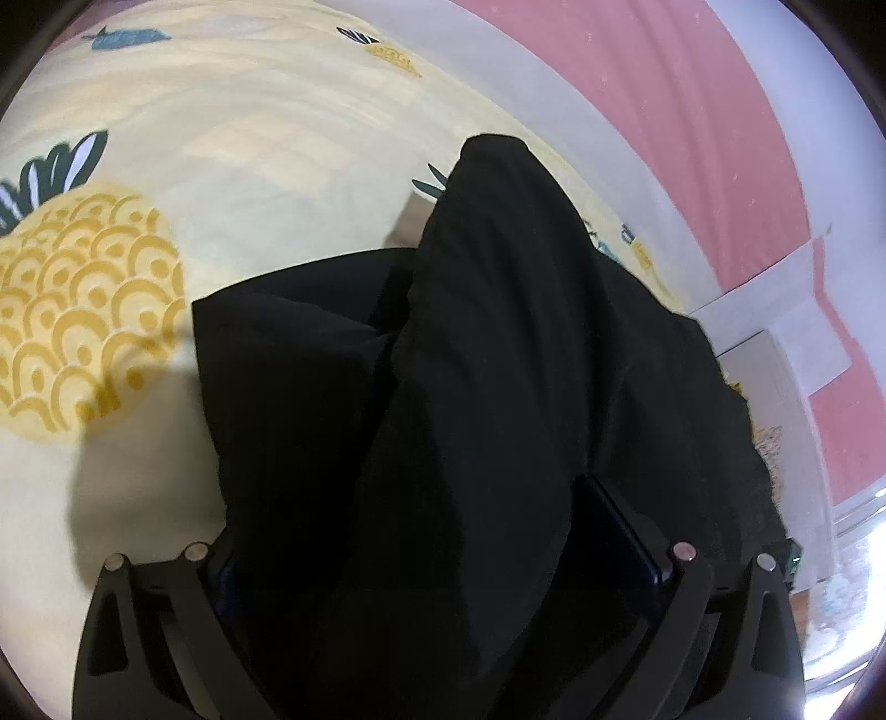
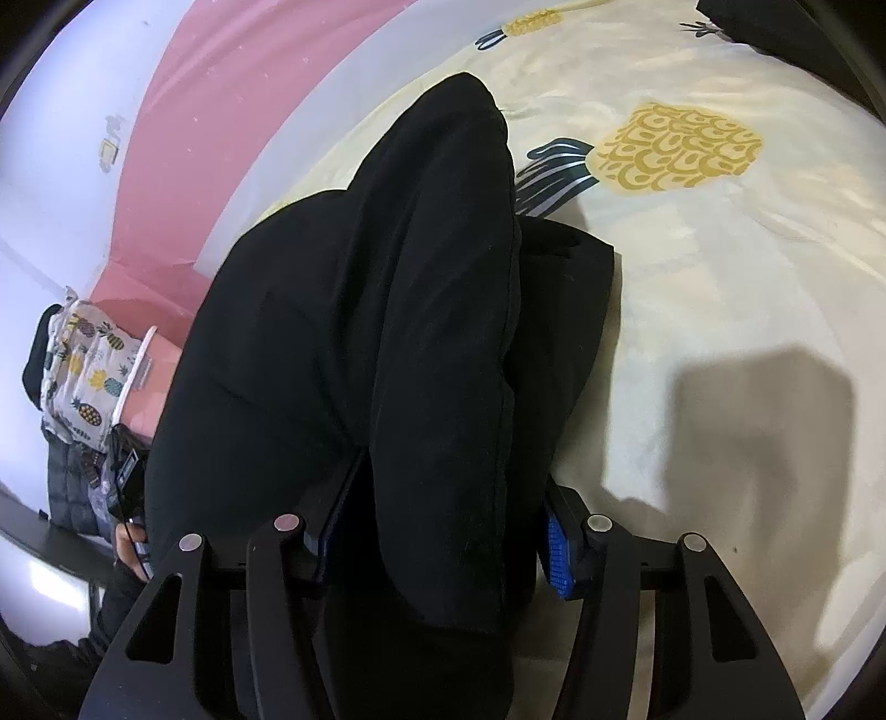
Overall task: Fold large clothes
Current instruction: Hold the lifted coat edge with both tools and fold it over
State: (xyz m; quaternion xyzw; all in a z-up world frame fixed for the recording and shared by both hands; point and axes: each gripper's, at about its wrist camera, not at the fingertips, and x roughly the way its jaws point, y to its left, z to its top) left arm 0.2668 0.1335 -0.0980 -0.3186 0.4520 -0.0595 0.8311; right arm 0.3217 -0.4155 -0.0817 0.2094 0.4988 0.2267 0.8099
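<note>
A large black garment [image 1: 498,343] lies bunched on a cream bedsheet [image 1: 249,155] printed with pineapples. In the left wrist view a thick fold of it runs up between the fingers of my left gripper [image 1: 421,515], whose jaws stand wide apart and open; the left finger is partly hidden by cloth. In the right wrist view the same garment [image 2: 387,310] lies as a padded roll between the fingers of my right gripper [image 2: 454,487]. The blue pad [image 2: 556,554] on the right finger shows beside the cloth and does not press it.
A pink and white wall [image 1: 692,111] runs along the far side of the bed. A pineapple-print bundle [image 2: 94,360] and a hand [image 2: 130,548] show at the left edge. More black cloth [image 2: 775,27] lies at the sheet's far corner.
</note>
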